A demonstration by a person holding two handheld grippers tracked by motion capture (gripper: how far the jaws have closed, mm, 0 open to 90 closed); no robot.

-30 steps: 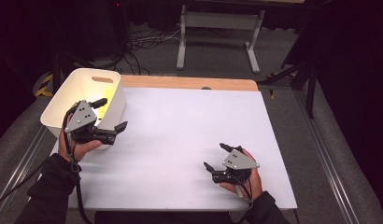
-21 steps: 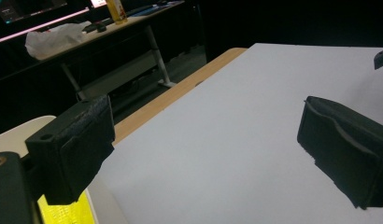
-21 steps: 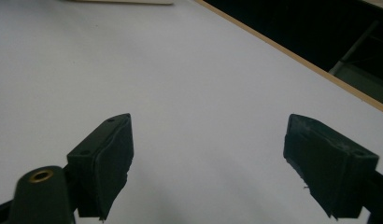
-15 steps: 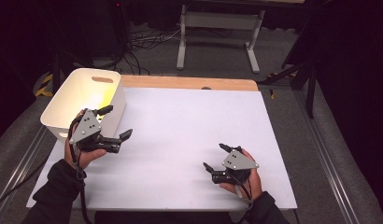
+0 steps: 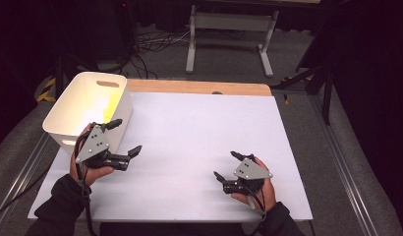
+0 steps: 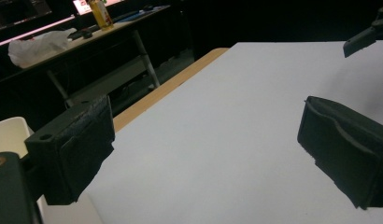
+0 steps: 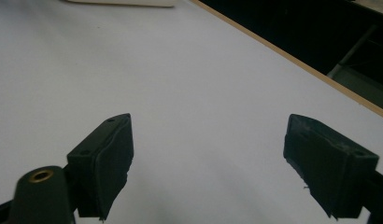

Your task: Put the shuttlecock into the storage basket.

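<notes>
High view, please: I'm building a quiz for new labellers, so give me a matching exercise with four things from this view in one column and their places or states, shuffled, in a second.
Things:
1. white bin
2. left hand-held gripper
3. right hand-held gripper
4. wooden strip

Places or states:
A. open and empty, over the near right part of the white table top
B. along the table's far edge
C. at the table's far left corner, lit yellow inside
D. open and empty, just in front of the bin

Pairs: 1-C, 2-D, 3-A, 4-B
</notes>
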